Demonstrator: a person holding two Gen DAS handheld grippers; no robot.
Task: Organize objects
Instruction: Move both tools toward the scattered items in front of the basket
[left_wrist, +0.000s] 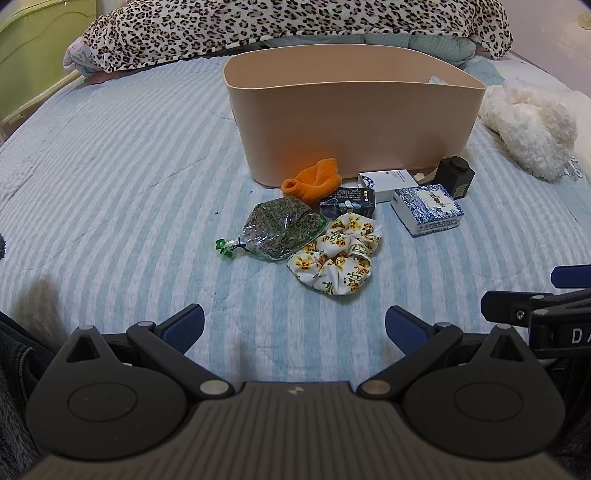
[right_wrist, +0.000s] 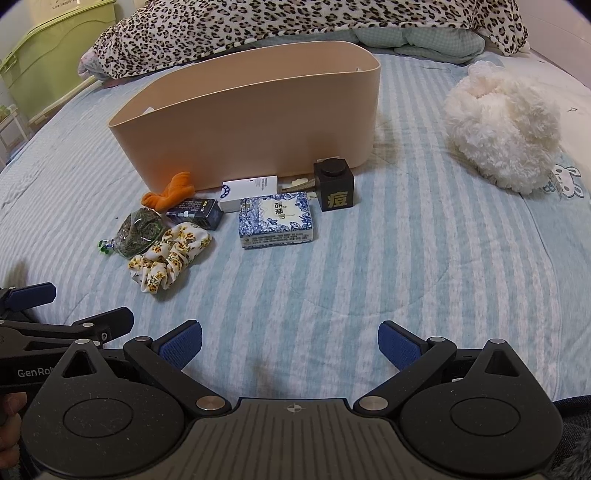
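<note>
A: While both sets of jaws hang wide w/ nothing between them, what sits ahead of the left gripper (left_wrist: 294, 326)?

B: Straight ahead on the striped bedspread (left_wrist: 110, 177): floral scrunchie (left_wrist: 334, 254) nearest, clear bag of dried green bits (left_wrist: 280, 230) touching it on the left. Behind those an orange cloth thing (left_wrist: 314, 179), partly behind a dark small box (left_wrist: 347, 204). Can't read that box's print.

A: And the beige bin (left_wrist: 351, 125)?

B: Farther ahead, past the pile. Rim blocks nearly all of the inside; only a pale scrap shows over the right edge, can't ID it.

A: Right gripper (right_wrist: 290, 345)?

B: Also spread wide, empty. Ahead & slightly left: blue-and-white patterned box (right_wrist: 275, 219), white flat box (right_wrist: 249, 192) behind it, half covered. Black cube bottle (right_wrist: 336, 186) ahead, w/ a gold character on its face. Small tan/cream item between bottle & bin, mostly hidden, can't tell what.

A: Anything cut off?

B: Left tool's fingers poke in at the right cam's left edge, body cropped. Fluffy white item (right_wrist: 506, 136) ahead-right, well apart from the pile. Leopard blanket (right_wrist: 295, 26) at the far end runs out of frame. Green container (right_wrist: 51, 51) far left, partly cropped.
</note>
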